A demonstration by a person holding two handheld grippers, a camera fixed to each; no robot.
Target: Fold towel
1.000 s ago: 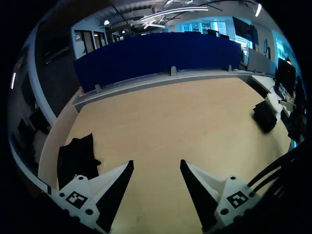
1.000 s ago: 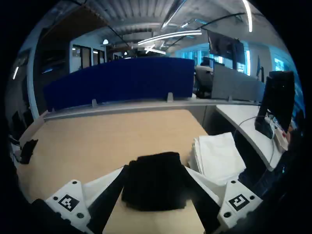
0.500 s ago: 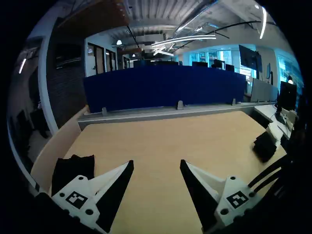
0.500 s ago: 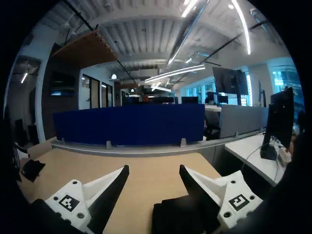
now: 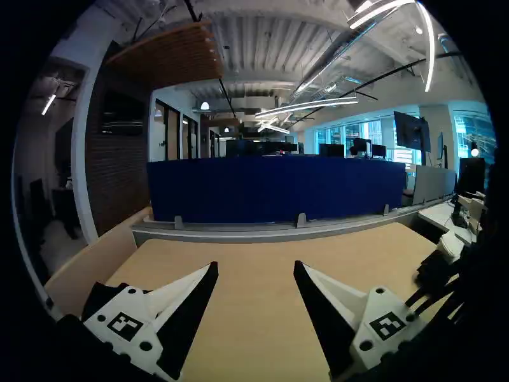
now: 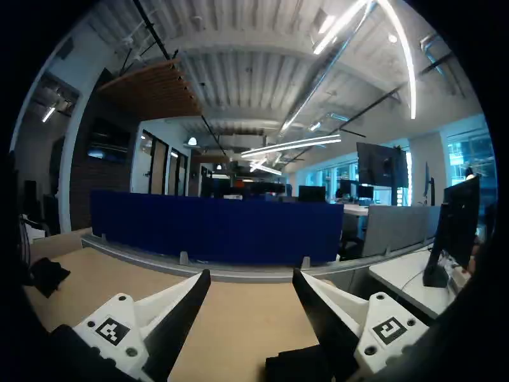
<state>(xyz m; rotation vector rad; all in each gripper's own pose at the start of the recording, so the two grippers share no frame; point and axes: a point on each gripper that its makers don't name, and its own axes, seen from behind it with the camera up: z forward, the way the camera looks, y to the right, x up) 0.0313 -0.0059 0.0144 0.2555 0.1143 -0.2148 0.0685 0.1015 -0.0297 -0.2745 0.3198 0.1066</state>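
Left gripper [image 5: 254,267] and right gripper [image 6: 250,275] both stand apart and empty over the wooden table [image 5: 254,325], the folded black towel [image 6: 298,368] lying near the right gripper, partly hidden by one finger and cut off below.

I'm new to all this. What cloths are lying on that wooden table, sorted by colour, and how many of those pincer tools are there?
Black towels: 2, a loose black towel and a folded black towel
White: 1, a white towel stack
Pincer tools: 2, the left gripper and the right gripper, both open
Total: 5
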